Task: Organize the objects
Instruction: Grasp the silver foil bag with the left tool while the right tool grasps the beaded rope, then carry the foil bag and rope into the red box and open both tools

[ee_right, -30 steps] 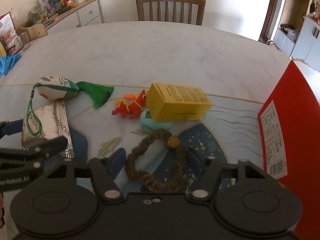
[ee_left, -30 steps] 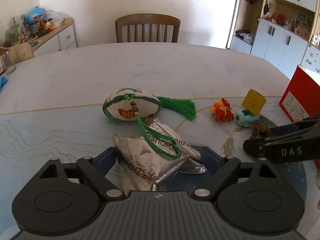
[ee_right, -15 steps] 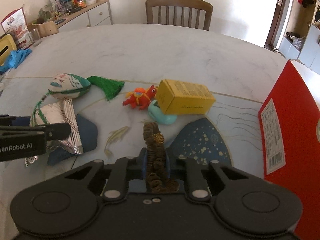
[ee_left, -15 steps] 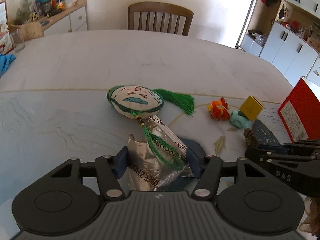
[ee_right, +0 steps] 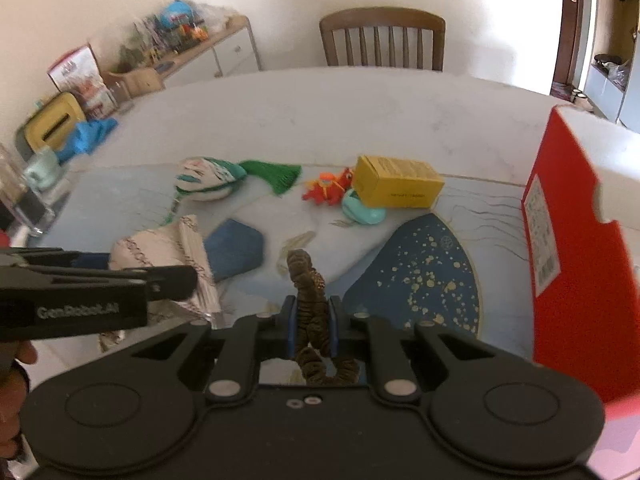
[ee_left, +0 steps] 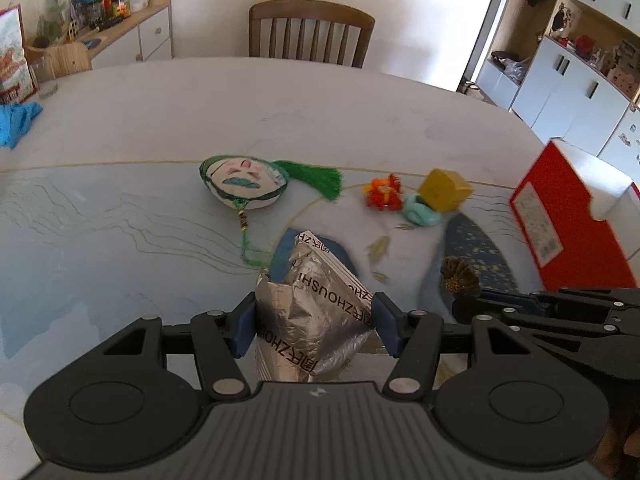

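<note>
Left gripper [ee_left: 315,322]: matte black body, ribbed top plate, two round discs, silver pivot screws, blue finger pads [ee_left: 244,330]. Right gripper [ee_right: 313,326]: same build, blue pads. White "GenRobot.AI" lettering on left gripper's side.

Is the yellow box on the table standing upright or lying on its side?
Lying on its side. The yellow box has its long face along the table, one end propped on the teal toy.

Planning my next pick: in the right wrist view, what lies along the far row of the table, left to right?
Face pouch → green tassel → orange toy → teal toy → yellow box → red box.
</note>
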`<state>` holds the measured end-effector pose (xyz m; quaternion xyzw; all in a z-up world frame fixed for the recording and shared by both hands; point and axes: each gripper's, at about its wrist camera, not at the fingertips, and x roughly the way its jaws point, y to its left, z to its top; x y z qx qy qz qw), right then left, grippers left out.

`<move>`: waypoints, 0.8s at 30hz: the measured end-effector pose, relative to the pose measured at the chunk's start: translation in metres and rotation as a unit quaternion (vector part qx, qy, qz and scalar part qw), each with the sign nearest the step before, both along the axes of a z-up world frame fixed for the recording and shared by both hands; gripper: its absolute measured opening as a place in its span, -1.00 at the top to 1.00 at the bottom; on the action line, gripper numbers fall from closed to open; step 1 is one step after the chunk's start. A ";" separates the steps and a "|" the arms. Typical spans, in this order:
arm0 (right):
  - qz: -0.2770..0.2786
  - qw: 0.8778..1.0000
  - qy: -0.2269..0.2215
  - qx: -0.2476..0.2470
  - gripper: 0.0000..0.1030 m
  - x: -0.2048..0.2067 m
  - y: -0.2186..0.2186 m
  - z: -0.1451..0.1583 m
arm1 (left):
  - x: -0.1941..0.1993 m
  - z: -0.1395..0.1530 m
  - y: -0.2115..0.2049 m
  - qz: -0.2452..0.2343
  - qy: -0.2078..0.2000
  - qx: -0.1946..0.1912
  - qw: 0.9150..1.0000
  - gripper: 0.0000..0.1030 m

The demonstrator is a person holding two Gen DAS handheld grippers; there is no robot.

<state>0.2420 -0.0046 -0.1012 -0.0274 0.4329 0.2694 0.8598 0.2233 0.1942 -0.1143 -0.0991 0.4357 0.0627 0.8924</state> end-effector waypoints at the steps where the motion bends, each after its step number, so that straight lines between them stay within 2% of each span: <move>1: 0.000 1.000 -0.002 0.004 0.74 -0.003 -0.004 0.006 | -0.003 0.005 -0.004 -0.002 -0.002 0.001 1.000 -0.15; 12: -0.011 0.999 -0.036 0.036 0.74 -0.018 -0.061 0.059 | -0.017 0.060 -0.060 -0.036 -0.031 0.017 0.999 -0.15; 24: -0.045 0.994 -0.089 0.054 0.74 -0.017 -0.136 0.103 | -0.007 0.108 -0.128 -0.087 -0.076 0.031 0.993 -0.15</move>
